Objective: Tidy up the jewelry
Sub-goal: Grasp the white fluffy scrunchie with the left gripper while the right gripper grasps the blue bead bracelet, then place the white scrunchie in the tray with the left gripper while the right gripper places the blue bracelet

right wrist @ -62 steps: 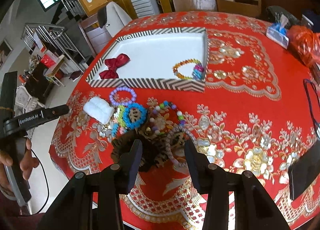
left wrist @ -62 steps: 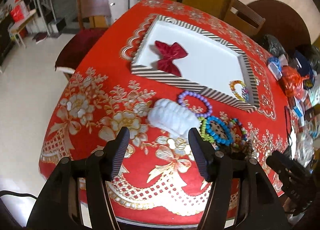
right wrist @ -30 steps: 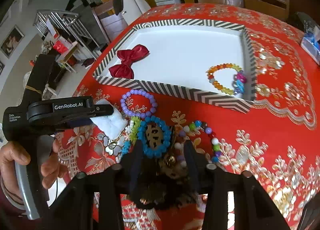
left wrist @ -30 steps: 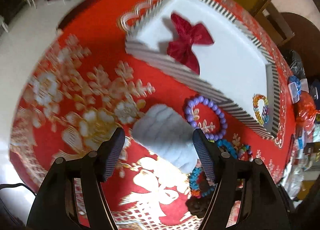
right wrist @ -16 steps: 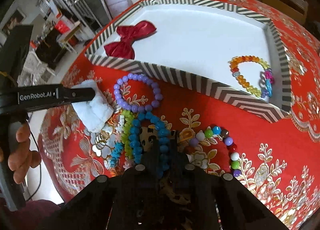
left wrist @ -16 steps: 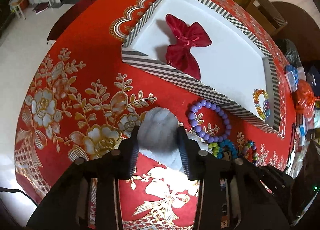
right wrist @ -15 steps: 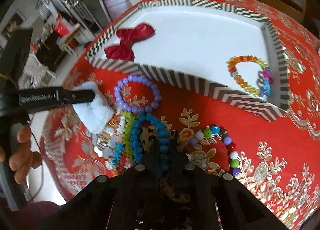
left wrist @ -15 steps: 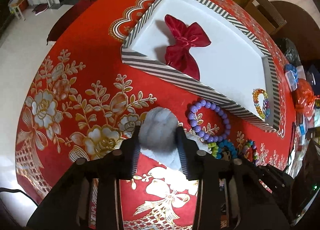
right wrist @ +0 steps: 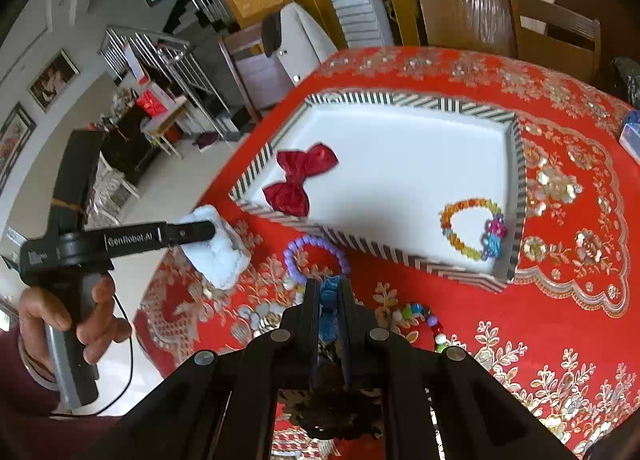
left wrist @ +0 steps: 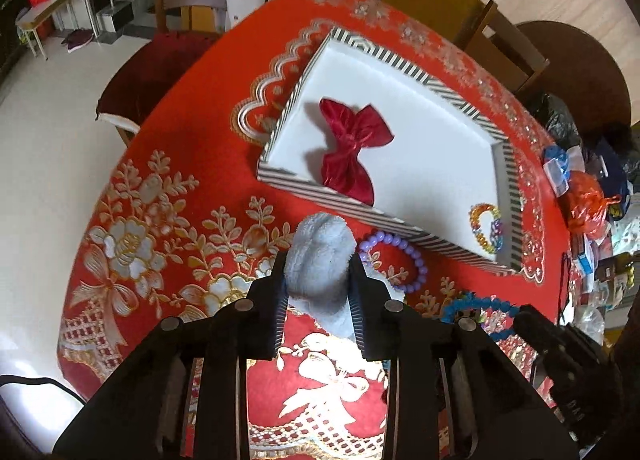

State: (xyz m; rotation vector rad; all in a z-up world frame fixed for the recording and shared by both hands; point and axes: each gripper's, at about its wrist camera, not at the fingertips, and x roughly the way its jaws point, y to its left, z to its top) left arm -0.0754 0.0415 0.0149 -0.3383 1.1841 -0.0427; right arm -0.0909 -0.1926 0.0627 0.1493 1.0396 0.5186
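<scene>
Left gripper was clamped on the white fluffy scrunchie, lifted just short of the striped tray, presumably for deposit there. Right gripper was pinched nearly closed on the blue bead bracelet, near the tray's front wall.

Both wrist views look steeply down, close over the table, sharing the striped tray.

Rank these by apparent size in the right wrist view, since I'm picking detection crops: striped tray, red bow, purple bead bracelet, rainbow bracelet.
1. Striped tray, by far the largest.
2. Red bow.
3. Purple bead bracelet and rainbow bracelet look about alike; the purple one lies nearer the camera, so I won't separate them.
</scene>
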